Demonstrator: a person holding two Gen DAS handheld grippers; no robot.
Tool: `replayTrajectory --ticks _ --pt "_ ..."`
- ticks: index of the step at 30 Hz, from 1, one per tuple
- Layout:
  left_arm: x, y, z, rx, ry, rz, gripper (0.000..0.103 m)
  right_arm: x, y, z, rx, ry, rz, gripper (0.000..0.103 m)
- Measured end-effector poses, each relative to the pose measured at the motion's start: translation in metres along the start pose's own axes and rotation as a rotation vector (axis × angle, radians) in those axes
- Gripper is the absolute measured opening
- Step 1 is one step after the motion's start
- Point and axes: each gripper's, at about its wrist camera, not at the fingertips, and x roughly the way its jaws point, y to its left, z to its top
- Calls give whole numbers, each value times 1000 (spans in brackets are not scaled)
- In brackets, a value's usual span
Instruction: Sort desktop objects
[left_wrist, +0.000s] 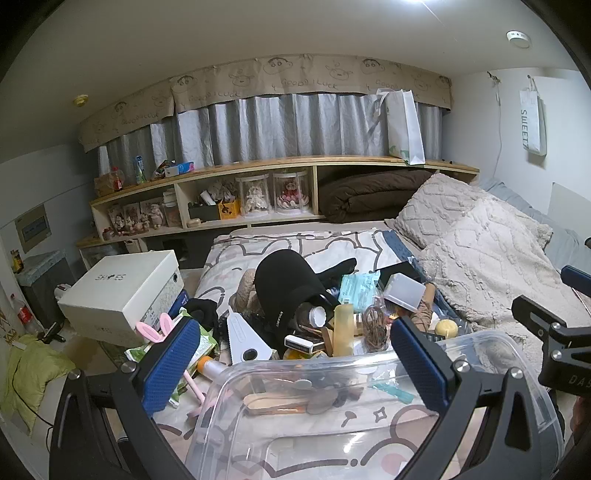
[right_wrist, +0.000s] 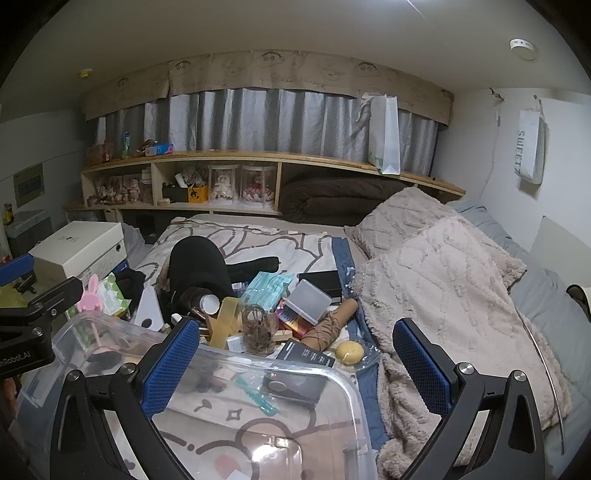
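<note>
A clear plastic bin lies on the bed in front of both grippers. Beyond it is a heap of small things: a black cap, a white triangular case, a teal packet, a grey box, a coil of brown twine and a yellow ball. My left gripper is open over the bin's far rim, holding nothing. My right gripper is open too, over the bin's right corner.
A shaggy beige blanket covers the right side of the bed. A white shoe box stands at the left beside the bed. Wooden shelves with figurines run along the far wall. A pink rabbit-ear stand leans near the bin's left end.
</note>
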Motion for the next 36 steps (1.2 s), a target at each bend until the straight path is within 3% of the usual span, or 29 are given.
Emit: replayTrajectory --ticks 14,27,36 --pt "8 14 -14 35 -21 12 103 4 -2 4 -33 10 17 103" --pt "13 51 3 45 -16 38 103 18 -35 8 -40 28 -12 103" --pt "35 71 7 12 7 -87 103 45 -70 11 5 60 -30 103"
